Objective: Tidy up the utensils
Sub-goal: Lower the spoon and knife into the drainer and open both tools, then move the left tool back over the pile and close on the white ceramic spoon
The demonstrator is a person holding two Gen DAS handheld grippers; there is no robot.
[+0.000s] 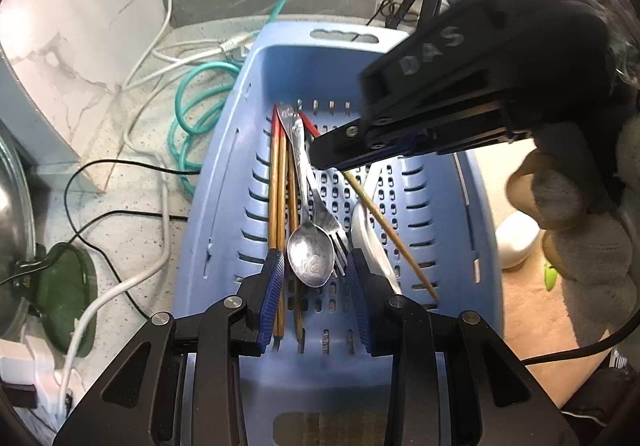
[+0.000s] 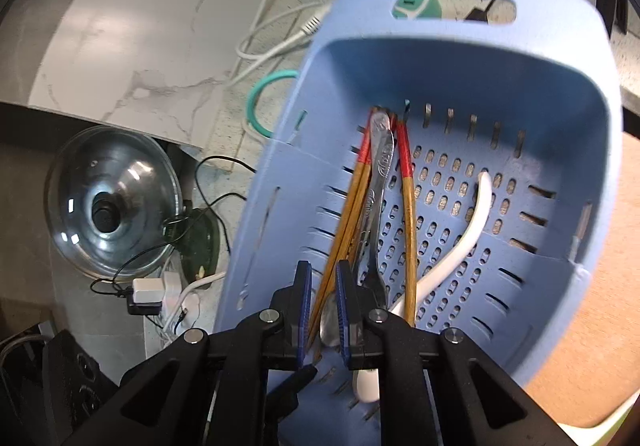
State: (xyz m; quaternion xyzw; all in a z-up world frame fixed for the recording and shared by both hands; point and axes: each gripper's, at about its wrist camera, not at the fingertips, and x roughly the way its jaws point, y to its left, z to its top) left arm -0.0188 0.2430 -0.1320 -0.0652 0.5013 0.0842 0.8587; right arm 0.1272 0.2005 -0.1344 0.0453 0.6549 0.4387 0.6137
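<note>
A blue slotted basket [image 1: 224,182] [image 2: 560,150] holds red-tipped wooden chopsticks [image 1: 276,190] [image 2: 352,202], a metal spoon [image 1: 311,254], a metal fork [image 1: 320,214] [image 2: 378,182] and a white ceramic spoon [image 1: 370,242] [image 2: 468,238]. My left gripper [image 1: 316,286] is open over the basket's near end, its pads either side of the metal spoon's bowl. My right gripper [image 2: 323,306] is open with a narrow gap, low over the chopsticks; in the left wrist view it reaches in from the right [image 1: 332,154], above one loose chopstick [image 1: 392,234].
The basket sits on a speckled counter [image 1: 132,150] with white [image 1: 160,58] and teal cables [image 1: 192,102] behind it. A glass pot lid [image 2: 108,202] and a green dish [image 1: 68,294] lie to the left, with a power strip [image 2: 160,294]. A wooden surface [image 2: 592,306] lies to the right.
</note>
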